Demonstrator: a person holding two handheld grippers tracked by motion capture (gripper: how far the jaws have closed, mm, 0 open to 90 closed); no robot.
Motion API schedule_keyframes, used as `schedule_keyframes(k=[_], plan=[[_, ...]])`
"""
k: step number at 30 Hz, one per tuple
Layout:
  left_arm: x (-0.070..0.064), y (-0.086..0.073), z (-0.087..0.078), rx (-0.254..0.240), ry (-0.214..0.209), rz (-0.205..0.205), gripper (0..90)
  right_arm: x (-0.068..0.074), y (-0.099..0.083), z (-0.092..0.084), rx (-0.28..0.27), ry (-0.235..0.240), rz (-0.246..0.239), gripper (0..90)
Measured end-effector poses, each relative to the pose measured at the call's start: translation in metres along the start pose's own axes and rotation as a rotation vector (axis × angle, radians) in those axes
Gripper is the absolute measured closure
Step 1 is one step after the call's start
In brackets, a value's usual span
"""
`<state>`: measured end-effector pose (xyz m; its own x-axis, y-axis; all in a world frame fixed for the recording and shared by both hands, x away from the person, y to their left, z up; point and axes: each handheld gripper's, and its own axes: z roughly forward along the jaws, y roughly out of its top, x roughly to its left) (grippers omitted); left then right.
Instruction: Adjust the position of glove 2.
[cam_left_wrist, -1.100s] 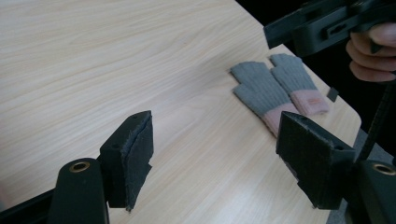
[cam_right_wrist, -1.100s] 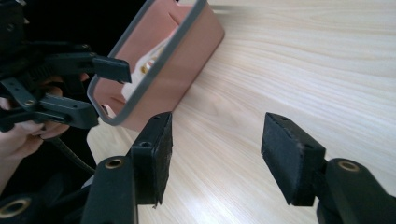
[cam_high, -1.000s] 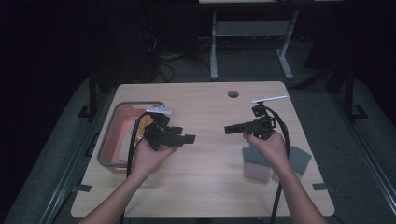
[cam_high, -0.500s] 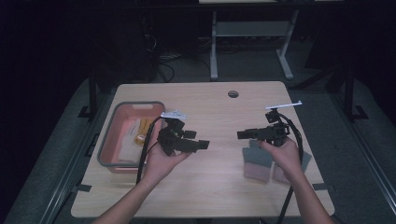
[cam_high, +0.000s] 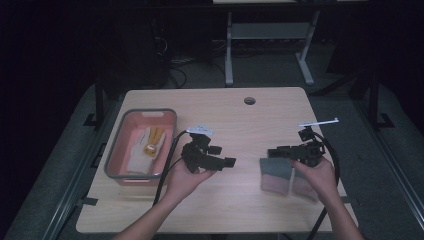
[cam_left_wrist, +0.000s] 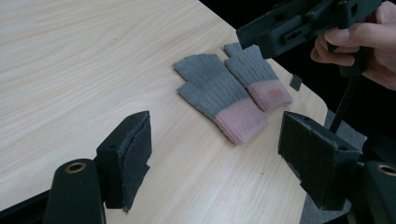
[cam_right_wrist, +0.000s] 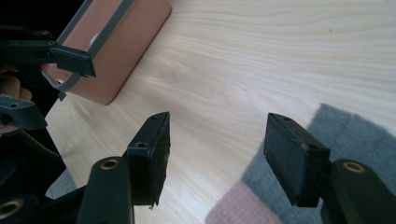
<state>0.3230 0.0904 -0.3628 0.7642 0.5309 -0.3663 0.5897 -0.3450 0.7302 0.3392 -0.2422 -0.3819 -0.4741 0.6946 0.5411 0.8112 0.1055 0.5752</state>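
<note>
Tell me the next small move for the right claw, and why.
Probably lower the right claw onto the grey-and-pink gloves: its jaws stand open just above them, and the gloves lie flat and free on the table, outside the pink bin.

Ribbed knit gloves on matt wood-grain table.

My left gripper hangs over the pale wooden table, jaws spread wide with nothing between them. Past them lie two grey gloves with pink cuffs, flat and side by side near the table's far edge (cuffs pointing toward the corner). My right hand holds the right gripper above them.
</note>
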Motion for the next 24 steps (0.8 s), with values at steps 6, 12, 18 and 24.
schedule_keyframes(k=[6, 12, 18, 24], plan=[[-0.005, -0.001, 0.007, 0.005, -0.014, 0.004, 26.0, -0.007, -0.01, -0.004, 0.007, -0.032, -0.006, 40.4], [-0.009, -0.004, 0.013, 0.004, -0.029, 0.01, 25.7, -0.013, -0.02, -0.01, 0.012, -0.075, -0.013, 40.3], [-0.011, -0.008, 0.021, 0.004, -0.044, 0.005, 25.5, -0.022, -0.031, -0.016, 0.016, -0.119, -0.012, 40.6], [-0.012, -0.011, 0.026, 0.013, -0.05, 0.007, 25.5, -0.032, -0.044, -0.019, 0.03, -0.16, -0.005, 40.7]])
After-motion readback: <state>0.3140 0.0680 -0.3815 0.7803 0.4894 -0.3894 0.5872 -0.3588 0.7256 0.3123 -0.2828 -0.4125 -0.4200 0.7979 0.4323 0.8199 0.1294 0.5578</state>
